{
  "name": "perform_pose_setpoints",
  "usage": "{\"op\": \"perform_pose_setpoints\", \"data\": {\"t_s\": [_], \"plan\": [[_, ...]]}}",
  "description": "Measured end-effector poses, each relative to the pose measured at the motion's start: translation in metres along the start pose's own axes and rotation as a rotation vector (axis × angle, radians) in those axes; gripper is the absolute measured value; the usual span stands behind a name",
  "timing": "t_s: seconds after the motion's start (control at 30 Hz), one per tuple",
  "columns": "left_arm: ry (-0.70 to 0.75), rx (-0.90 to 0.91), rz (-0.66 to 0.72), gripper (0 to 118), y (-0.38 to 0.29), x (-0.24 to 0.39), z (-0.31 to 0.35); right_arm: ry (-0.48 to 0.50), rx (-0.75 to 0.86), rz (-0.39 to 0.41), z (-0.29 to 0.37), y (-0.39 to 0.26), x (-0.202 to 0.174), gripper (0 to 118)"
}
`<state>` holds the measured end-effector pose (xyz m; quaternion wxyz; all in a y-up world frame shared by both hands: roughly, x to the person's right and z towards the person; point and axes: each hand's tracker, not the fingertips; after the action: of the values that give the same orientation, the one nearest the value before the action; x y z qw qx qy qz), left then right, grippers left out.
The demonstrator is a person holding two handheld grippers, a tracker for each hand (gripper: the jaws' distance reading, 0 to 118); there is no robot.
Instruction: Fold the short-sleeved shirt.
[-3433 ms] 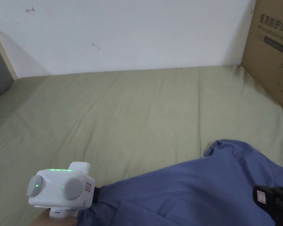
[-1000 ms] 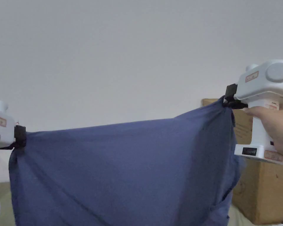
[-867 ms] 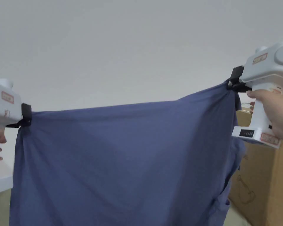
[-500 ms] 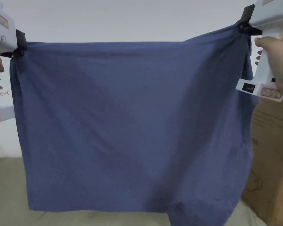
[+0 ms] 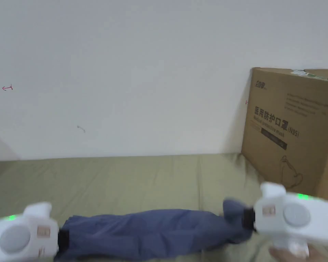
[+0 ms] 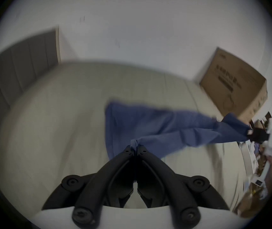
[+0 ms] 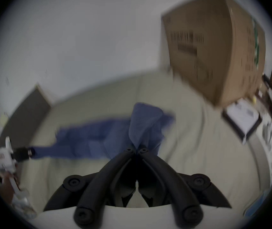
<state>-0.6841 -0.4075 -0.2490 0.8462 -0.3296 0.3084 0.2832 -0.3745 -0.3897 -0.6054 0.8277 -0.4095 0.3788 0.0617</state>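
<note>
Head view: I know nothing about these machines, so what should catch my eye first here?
First, the blue shirt, stretched low in a long bunch across the olive-green bed sheet. Each end is pinched in a white hand-held gripper: the left gripper and the right gripper, both shut on cloth. A big cardboard box stands against the white wall on the right.

Your shirt (image 5: 149, 232) lies stretched across the bed (image 5: 125, 180) between your two grippers: left gripper (image 6: 135, 147) at its left end, right gripper (image 7: 136, 150) at its right (each clamped on a corner). Behind the right end, a cardboard box (image 5: 289, 136) stands against the wall (image 5: 125, 68).
</note>
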Motion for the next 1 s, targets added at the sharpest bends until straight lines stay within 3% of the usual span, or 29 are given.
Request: {"op": "perform_pose_setpoints", "data": {"t_s": [0.07, 0.17, 0.27, 0.47, 0.57, 0.7, 0.83, 0.87, 0.93, 0.97, 1.0], "plan": [[0.004, -0.062, -0.062, 1, -0.051, -0.016, 0.007, -0.007, -0.107, 0.061, 0.006, -0.06, 0.013, 0], [0.009, -0.097, -0.176, 1, -0.112, -0.031, 0.042, 0.039, -0.146, 0.107, 0.048, -0.126, 0.035, 0], [0.028, -0.072, -0.251, 1, -0.151, -0.045, 0.081, 0.097, -0.168, 0.076, 0.104, -0.171, 0.063, 0], [0.073, -0.058, -0.293, 1, -0.208, -0.073, 0.146, 0.005, -0.215, 0.013, 0.184, -0.226, 0.122, 0], [0.044, -0.081, -0.305, 1, -0.239, -0.07, 0.171, 0.024, -0.226, -0.074, 0.207, -0.241, 0.137, 0], [0.032, -0.074, -0.35, 1, -0.273, -0.064, 0.188, -0.003, -0.247, -0.067, 0.213, -0.252, 0.14, 0], [0.028, -0.09, -0.283, 2, -0.282, -0.073, 0.184, -0.021, -0.291, -0.035, 0.202, -0.262, 0.134, 1], [0.031, -0.09, -0.274, 7, -0.282, -0.075, 0.181, -0.022, -0.296, -0.032, 0.198, -0.264, 0.132, 5], [0.039, -0.091, -0.266, 57, -0.282, -0.077, 0.178, -0.043, -0.29, -0.026, 0.192, -0.267, 0.129, 32], [0.065, -0.09, -0.271, 86, -0.283, -0.077, 0.18, -0.061, -0.283, -0.013, 0.191, -0.267, 0.127, 51], [0.08, -0.092, -0.275, 112, -0.284, -0.08, 0.181, -0.073, -0.276, -0.004, 0.192, -0.268, 0.124, 84]]}}
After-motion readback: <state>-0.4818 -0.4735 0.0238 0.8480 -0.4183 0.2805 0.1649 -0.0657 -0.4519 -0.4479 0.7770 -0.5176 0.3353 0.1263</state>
